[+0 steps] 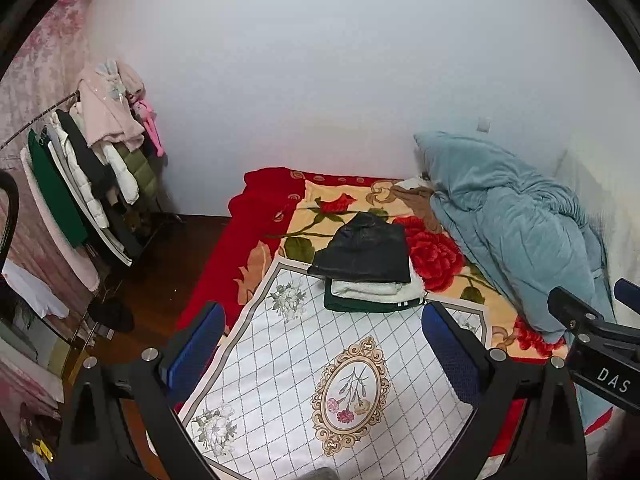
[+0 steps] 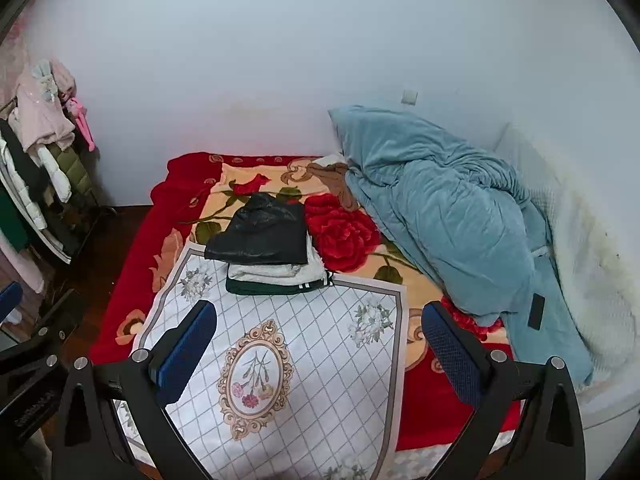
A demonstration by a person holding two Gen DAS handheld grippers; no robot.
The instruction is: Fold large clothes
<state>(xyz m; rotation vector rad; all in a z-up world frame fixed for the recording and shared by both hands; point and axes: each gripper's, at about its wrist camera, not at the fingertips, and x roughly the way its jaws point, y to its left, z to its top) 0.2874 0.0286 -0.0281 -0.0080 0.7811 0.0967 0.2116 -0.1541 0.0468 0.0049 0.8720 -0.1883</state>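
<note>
A stack of folded clothes sits on the bed: a black garment (image 1: 366,250) on top, a white one (image 1: 372,288) under it, a dark green one (image 1: 360,305) at the bottom. The stack also shows in the right wrist view (image 2: 260,236). It rests at the far edge of a white quilted mat (image 1: 304,360) with a floral oval. My left gripper (image 1: 324,344) is open and empty above the mat. My right gripper (image 2: 320,344) is open and empty above the same mat (image 2: 320,360). The right gripper's body shows at the left view's right edge (image 1: 592,332).
A red rose blanket (image 1: 432,252) covers the bed. A crumpled blue duvet (image 2: 440,216) lies along the right side, with a brown garment (image 2: 336,184) beside it. A rack of hanging clothes (image 1: 92,168) stands at the left over dark wood floor (image 1: 168,264).
</note>
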